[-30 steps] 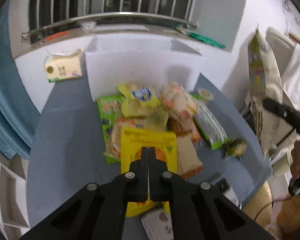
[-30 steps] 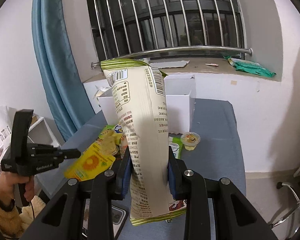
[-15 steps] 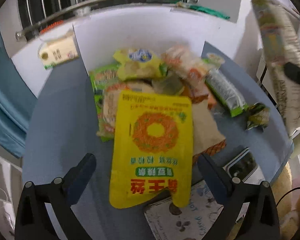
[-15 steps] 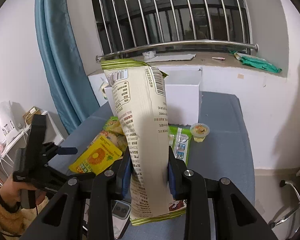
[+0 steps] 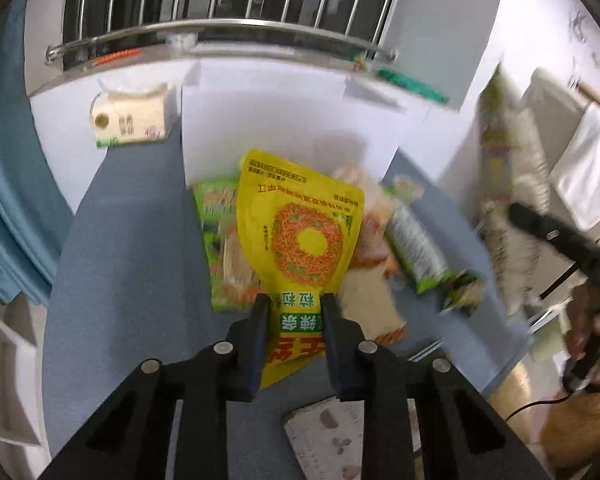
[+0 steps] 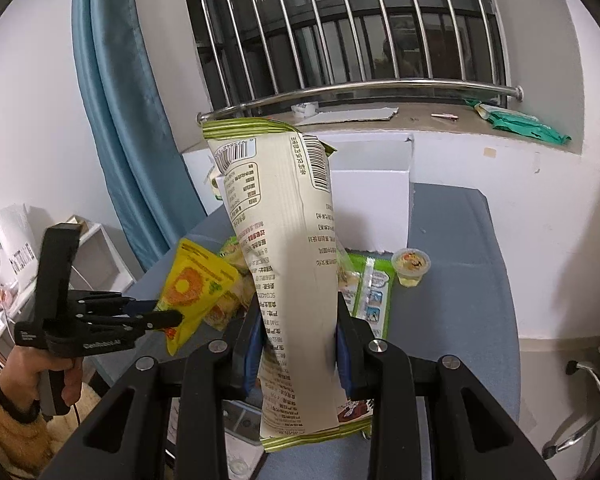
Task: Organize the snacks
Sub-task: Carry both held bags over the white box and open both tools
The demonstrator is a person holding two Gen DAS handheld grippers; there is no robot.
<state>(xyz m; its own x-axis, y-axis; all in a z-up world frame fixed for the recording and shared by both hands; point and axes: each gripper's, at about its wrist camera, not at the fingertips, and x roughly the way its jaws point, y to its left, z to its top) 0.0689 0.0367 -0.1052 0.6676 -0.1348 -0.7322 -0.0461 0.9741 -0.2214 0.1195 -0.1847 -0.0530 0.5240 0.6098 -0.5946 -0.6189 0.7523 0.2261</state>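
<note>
My left gripper (image 5: 293, 308) is shut on the lower end of a yellow snack pouch (image 5: 304, 232) and holds it up over the snack pile (image 5: 380, 240) on the grey table (image 5: 128, 280). It also shows in the right wrist view (image 6: 168, 318) with the yellow pouch (image 6: 196, 284). My right gripper (image 6: 298, 320) is shut on a tall cream and green snack bag (image 6: 288, 248), held upright. That bag shows blurred at the right of the left wrist view (image 5: 508, 200). A white box (image 5: 284, 128) stands behind the pile.
A jelly cup (image 6: 411, 266) and a green packet (image 6: 370, 296) lie on the table near the white box (image 6: 372, 208). A tissue pack (image 5: 130, 122) sits left of the box. A patterned flat item (image 5: 328, 436) lies at the table's near edge. Blue curtain (image 6: 112, 128) hangs left.
My left gripper opened wide over the yellow pouch, then shut on its lower end and lifted it. My right gripper kept the tall bag and moved slightly closer to the table.
</note>
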